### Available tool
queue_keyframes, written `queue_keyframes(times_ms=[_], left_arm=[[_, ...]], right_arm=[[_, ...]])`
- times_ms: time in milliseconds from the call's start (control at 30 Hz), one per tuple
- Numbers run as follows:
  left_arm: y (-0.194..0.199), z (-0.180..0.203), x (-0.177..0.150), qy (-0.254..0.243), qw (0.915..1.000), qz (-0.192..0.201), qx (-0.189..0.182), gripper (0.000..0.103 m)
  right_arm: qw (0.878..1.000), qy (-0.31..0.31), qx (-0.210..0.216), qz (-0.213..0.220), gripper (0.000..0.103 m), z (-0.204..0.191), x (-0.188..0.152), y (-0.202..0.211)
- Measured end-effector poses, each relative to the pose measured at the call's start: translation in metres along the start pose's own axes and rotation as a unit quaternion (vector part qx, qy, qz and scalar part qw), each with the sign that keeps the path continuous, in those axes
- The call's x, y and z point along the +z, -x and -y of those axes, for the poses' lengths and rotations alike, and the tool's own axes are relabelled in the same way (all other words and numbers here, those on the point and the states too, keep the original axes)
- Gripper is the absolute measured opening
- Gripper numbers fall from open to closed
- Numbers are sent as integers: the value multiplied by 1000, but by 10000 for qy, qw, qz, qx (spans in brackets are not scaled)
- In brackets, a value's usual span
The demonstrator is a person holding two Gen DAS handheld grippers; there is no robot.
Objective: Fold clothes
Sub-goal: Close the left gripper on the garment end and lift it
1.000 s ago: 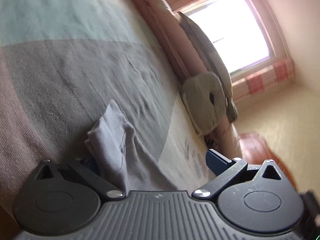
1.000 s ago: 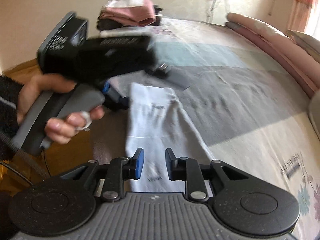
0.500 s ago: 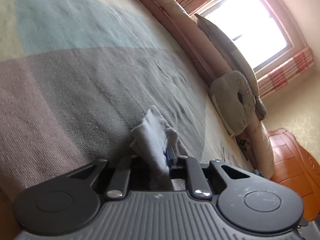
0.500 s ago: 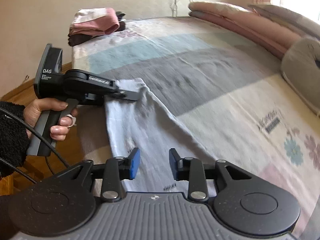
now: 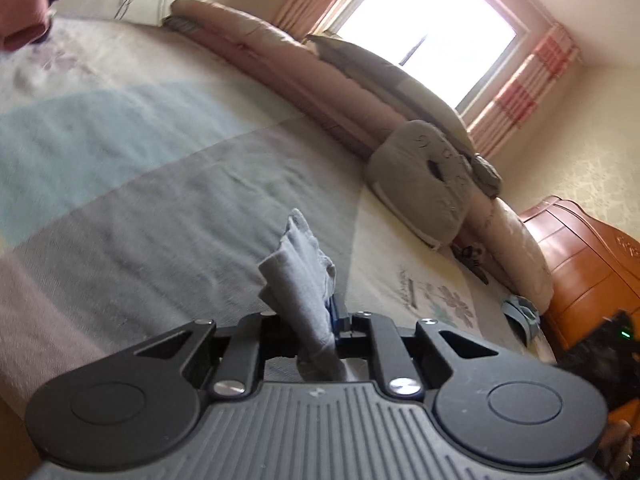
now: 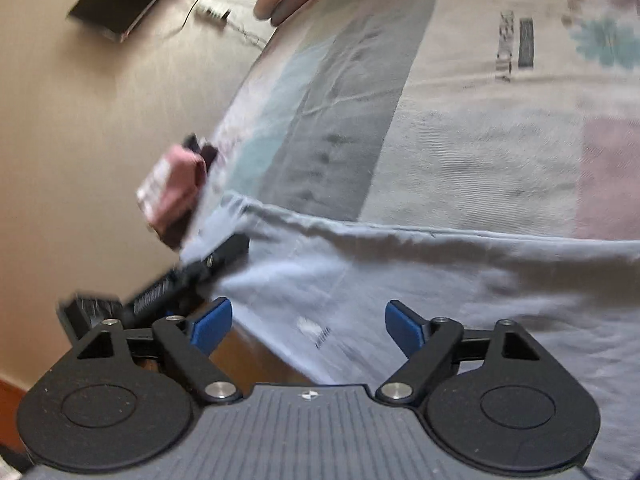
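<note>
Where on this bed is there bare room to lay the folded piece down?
The grey and blue stripes of the bedspread, between the light-blue garment and the long pink bolster, lie bare. The far corner holds a pink folded pile; the grey cushion crowds the window side.

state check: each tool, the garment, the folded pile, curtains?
left tool: shut on a bunched corner of the light blue garment; jaws closed on it within the last second.
right tool: open, jaws just widened, nothing between the pads, over the garment.
light blue garment: partly spread on the bed, one corner lifted.
pink folded pile: stacked at the bed edge, untouched.
curtains: drawn open.
</note>
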State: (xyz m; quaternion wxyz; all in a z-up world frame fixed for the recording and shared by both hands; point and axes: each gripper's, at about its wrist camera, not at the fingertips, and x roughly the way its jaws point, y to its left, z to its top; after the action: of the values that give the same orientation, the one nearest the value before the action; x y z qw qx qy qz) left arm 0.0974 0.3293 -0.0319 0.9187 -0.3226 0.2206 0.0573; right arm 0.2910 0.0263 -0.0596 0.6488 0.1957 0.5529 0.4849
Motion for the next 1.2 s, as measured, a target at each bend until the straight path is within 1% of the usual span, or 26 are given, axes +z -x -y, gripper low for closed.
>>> queue_keyframes(times_ms=[67,133,233,333,400,600,667,767,867,1000,1200], left_arm=[[2,4,2,-52,10000,34,-65,12],[2,8,3,-93,9999,53,-115,12],[1,11,4,-113,9998,61,-169,12],[1,10,2,-77,9997,61,-218,12],[1,9,2,-69,9997,44,-247,12],[0,5,1,-6,9997,-21,-249,12],[-1,4,2,-11,9997,-34,-253,12],[-3,3,1,-11,9997,-52,-249,12],[-5,3,0,21,9997,-67,-228,12],[-7,6,-2,12,9996,-127,-236,12],[-4,15,-2,-143,9997,-95,-200,12]], right_arm=[[9995,-292,82,46,96,5,8,-6],[9981,-588,117,126,99,10,15,-12],[9954,-926,127,212,101,17,24,-20],[9930,-1144,-188,243,102,21,31,-30],[9906,-1305,-303,280,102,25,34,-35],[9816,-1767,-377,613,102,32,38,-39],[9814,-1771,-418,608,103,29,34,-38],[9813,-1814,-447,463,103,24,22,-35],[9799,-1916,-456,317,103,22,6,-33],[9768,-2091,-396,229,103,16,-16,-33],[9767,-2114,-314,-209,103,5,-43,-42]])
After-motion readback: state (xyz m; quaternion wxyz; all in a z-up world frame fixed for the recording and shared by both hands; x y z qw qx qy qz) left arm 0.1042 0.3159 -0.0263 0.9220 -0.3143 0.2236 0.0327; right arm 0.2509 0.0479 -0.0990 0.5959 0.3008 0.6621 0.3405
